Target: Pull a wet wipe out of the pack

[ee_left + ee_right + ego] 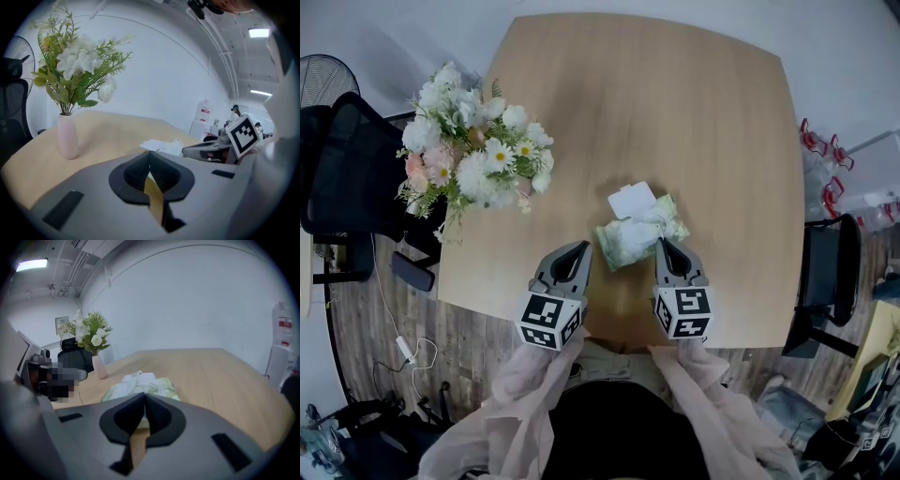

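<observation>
A bouquet of white and pink flowers [473,150] stands in a pale pink vase [67,136] near the left edge of a rounded light-wood table [675,103]. A black mesh office chair [352,169] and a fan [323,80] sit on that side. A white cable [398,328] trails across the wood-plank floor [478,347], and another dark chair [830,272] stands at the table's right.

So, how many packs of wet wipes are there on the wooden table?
1: a pale green soft pack of wet wipes, white flap open, lies near the wooden table's front edge. The white flower bouquet may hide some tabletop.
</observation>
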### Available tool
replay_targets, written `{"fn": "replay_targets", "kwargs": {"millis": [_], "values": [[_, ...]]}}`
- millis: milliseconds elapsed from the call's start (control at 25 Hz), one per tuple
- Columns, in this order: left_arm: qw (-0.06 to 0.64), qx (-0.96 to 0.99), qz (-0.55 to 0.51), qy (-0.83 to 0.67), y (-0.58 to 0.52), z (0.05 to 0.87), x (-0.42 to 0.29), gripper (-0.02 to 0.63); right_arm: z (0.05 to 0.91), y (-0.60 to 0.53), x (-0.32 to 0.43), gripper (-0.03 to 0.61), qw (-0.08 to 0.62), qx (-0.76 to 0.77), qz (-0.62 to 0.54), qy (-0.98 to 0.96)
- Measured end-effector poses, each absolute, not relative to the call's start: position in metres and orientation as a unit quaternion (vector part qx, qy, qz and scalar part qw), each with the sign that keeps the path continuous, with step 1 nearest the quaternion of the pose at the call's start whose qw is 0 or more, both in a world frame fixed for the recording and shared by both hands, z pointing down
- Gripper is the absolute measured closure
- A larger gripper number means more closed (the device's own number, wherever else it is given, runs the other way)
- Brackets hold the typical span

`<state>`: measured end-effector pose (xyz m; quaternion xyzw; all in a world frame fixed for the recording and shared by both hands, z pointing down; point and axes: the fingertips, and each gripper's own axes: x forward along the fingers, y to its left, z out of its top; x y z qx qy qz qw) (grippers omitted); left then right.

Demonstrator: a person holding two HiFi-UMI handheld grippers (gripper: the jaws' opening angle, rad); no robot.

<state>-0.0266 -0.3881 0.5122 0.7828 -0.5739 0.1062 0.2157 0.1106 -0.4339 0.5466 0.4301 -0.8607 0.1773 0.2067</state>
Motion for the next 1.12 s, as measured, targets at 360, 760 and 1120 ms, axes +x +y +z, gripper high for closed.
{"fn": "replay_targets", "kwargs": {"millis": [360, 760, 1120], "values": [[0.221, 0.788, 0.091, -0.568, -0.386, 0.503, -0.025, 0.601, 0.529, -0.432, 0.108, 0.572, 0.184, 0.434, 0.172, -0.865], [0.216, 0.787, 0.09, -0.571, -0.377, 0.502, -0.025, 0.601, 0.522, -0.425, 0.109, 0.572, 0.179, 0.433, 0.165, -0.868], [0.21, 0.787, 0.095, -0.573, -0.37, 0.5, -0.024, 0.601, 0.516, -0.417, 0.112, 0.572, 0.18, 0.431, 0.156, -0.87]]}}
